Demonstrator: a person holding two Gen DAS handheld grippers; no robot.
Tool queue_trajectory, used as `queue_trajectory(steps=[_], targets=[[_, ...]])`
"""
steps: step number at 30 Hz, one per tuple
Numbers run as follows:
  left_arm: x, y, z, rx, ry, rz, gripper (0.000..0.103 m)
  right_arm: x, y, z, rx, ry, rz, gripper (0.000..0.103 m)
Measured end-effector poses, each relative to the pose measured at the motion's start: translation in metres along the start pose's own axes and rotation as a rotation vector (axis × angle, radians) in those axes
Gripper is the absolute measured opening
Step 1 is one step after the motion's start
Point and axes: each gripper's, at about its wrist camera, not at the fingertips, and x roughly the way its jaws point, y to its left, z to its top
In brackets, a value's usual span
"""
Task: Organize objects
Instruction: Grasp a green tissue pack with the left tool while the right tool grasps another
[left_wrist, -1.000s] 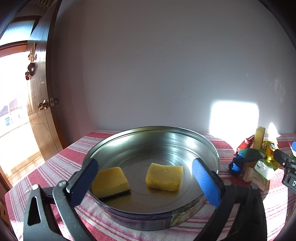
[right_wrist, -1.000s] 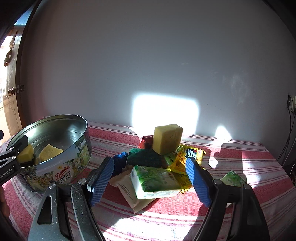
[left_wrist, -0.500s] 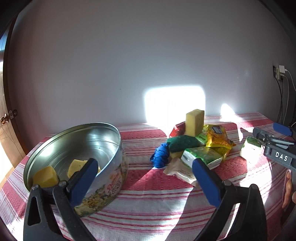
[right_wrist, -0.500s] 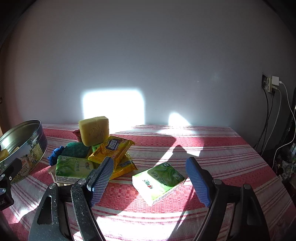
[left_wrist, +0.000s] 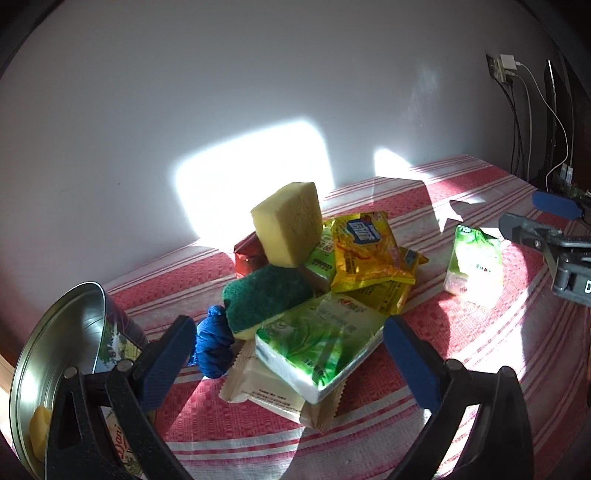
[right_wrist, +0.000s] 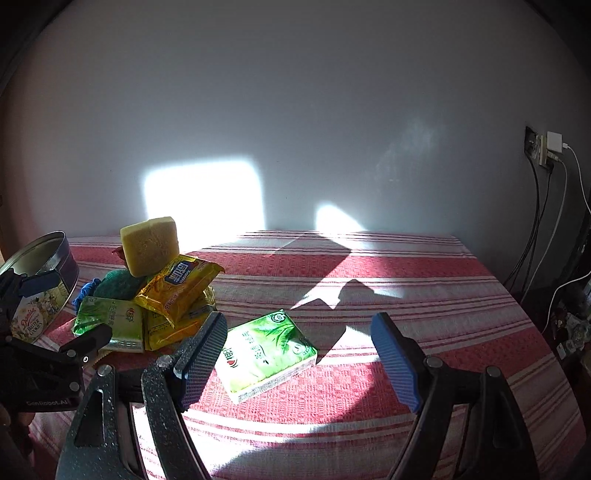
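Note:
A heap of items lies on the red striped cloth: a yellow sponge (left_wrist: 287, 223) on top, a green scouring pad (left_wrist: 264, 297), yellow snack packs (left_wrist: 365, 254), a blue cloth ball (left_wrist: 215, 345) and a green tissue pack (left_wrist: 319, 345). My left gripper (left_wrist: 288, 363) stands open just short of that tissue pack, nothing between its fingers. A second green tissue pack (right_wrist: 264, 352) lies apart on the cloth. My right gripper (right_wrist: 301, 360) is open, its blue pads level with this pack's two sides, not touching it. The round metal tin (left_wrist: 55, 354) holds a yellow sponge piece (left_wrist: 38, 432).
The tin (right_wrist: 35, 286) stands at the left end of the table, close to the heap. A white wall runs behind the table. A wall socket with cables (right_wrist: 546, 151) hangs at the right, past the table's edge. The cloth to the right of the lone pack is bare.
My left gripper has swung right, from over the tin to the heap. My right gripper has swung right too, from the heap to the lone tissue pack. Both stayed open.

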Motion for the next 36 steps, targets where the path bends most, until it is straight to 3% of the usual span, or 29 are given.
queue_trajectory(steps=[4, 6, 9, 13, 20, 25, 29, 36], targets=[[0.018, -0.011, 0.005, 0.059, 0.065, -0.053, 0.103, 0.01, -0.009, 0.0, 0.035, 0.046, 0.007, 0.082], [0.026, -0.017, 0.007, 0.085, 0.087, -0.046, 0.102, 0.013, -0.012, 0.0, 0.058, 0.062, 0.013, 0.082], [0.033, -0.023, 0.008, 0.097, 0.119, -0.066, 0.084, 0.014, -0.015, -0.001, 0.072, 0.071, 0.014, 0.082], [0.026, -0.02, 0.006, 0.071, 0.113, -0.064, 0.083, 0.017, -0.015, -0.001, 0.074, 0.077, 0.008, 0.082], [-0.018, 0.008, -0.006, -0.161, -0.006, -0.116, 0.083, 0.02, -0.021, -0.002, 0.092, 0.097, 0.017, 0.082], [-0.048, 0.023, -0.014, -0.213, -0.081, -0.047, 0.083, 0.035, -0.012, -0.006, 0.063, 0.186, 0.126, 0.082], [-0.06, 0.037, -0.019, -0.25, -0.095, -0.025, 0.083, 0.045, 0.001, -0.006, 0.007, 0.232, 0.167, 0.082], [-0.062, 0.049, -0.023, -0.277, -0.092, 0.009, 0.083, 0.069, 0.01, -0.005, -0.025, 0.323, 0.183, 0.084]])
